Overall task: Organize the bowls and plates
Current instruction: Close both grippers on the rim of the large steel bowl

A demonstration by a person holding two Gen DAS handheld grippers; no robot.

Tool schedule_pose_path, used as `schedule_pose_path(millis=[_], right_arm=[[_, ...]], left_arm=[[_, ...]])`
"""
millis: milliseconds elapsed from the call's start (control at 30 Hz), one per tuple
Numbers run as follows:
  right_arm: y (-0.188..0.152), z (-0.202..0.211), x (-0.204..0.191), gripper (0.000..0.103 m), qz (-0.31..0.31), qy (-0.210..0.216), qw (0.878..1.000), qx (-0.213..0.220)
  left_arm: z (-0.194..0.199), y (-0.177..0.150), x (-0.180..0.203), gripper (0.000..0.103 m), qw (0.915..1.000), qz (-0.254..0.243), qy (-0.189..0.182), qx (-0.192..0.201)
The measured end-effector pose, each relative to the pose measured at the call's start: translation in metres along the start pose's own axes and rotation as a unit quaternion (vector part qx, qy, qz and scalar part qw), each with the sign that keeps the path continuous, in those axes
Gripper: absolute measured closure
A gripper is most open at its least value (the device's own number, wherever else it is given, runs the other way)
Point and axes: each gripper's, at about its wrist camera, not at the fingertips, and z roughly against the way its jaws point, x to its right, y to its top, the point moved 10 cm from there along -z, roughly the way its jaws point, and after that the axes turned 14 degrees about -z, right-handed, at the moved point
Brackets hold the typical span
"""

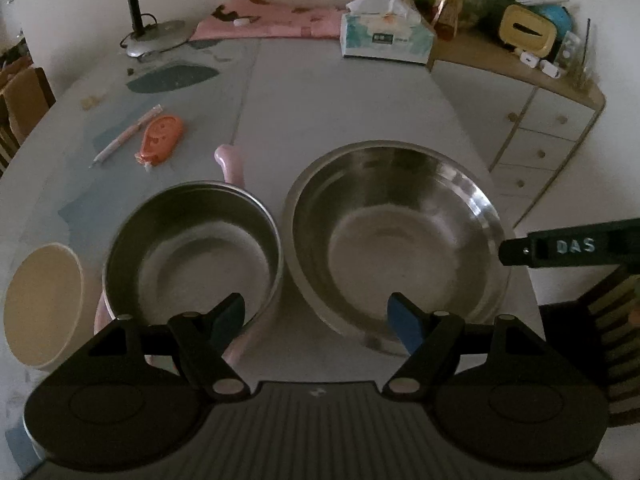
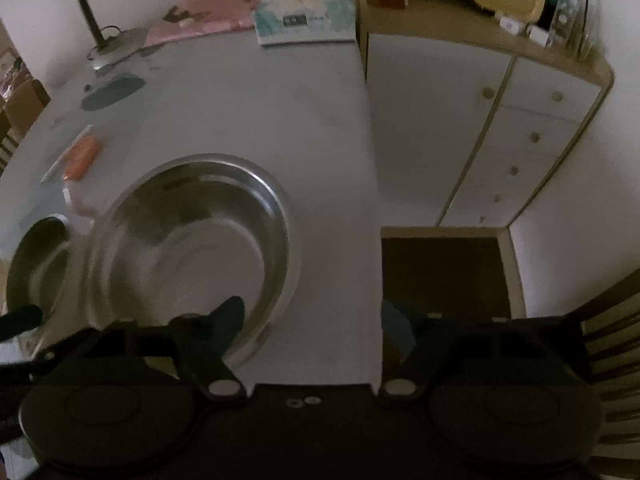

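Observation:
A large steel bowl (image 1: pixel 396 240) stands on the grey table (image 1: pixel 320 100) near its right edge. Left of it, touching or nearly so, is a smaller steel pot (image 1: pixel 192 256) with a pink handle, and a cream bowl (image 1: pixel 44 304) sits further left. My left gripper (image 1: pixel 316 320) hangs open above the gap between pot and bowl, holding nothing. The right gripper (image 2: pixel 314 320) is open and straddles the near right rim of the large bowl (image 2: pixel 192 248), with one finger over the bowl and the other past the table edge. Its pads do not press on the rim.
A pen (image 1: pixel 128 134) and an orange tape dispenser (image 1: pixel 160 138) lie left of centre. At the back are a tissue box (image 1: pixel 386 38), a lamp (image 1: pixel 156 34) and pink cloth (image 1: pixel 272 20). A drawer cabinet (image 2: pixel 500 120), a dark box (image 2: pixel 444 272) and a chair (image 2: pixel 608 336) stand right of the table.

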Motion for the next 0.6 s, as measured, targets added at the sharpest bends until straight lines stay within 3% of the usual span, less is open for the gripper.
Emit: schedule_pose_path(millis=[233, 333, 433, 500, 600], right_arm=[[0.011, -0.033, -0.003, 0.049, -0.001, 0.003, 1.0, -0.012], [0.013, -0.037, -0.006, 0.059, 0.005, 0.005, 1.0, -0.014], [0.013, -0.038, -0.01, 0.07, 0.013, 0.014, 1.0, -0.015], [0.011, -0.036, -0.011, 0.088, 0.016, 0.024, 0.999, -0.018], [0.007, -0.032, -0.013, 0.087, 0.025, 0.025, 0.999, -0.02]], left_arm=[[-0.015, 0.003, 0.002, 0.03, 0.9996, 0.004, 0.025, -0.008], [-0.017, 0.006, 0.001, 0.038, 0.9995, 0.005, 0.032, -0.006], [-0.018, 0.008, -0.001, 0.05, 0.999, 0.005, 0.043, -0.007], [-0.017, 0.01, -0.001, 0.066, 0.999, 0.001, 0.045, -0.005], [-0.015, 0.01, -0.003, 0.078, 0.9992, 0.005, 0.039, -0.007]])
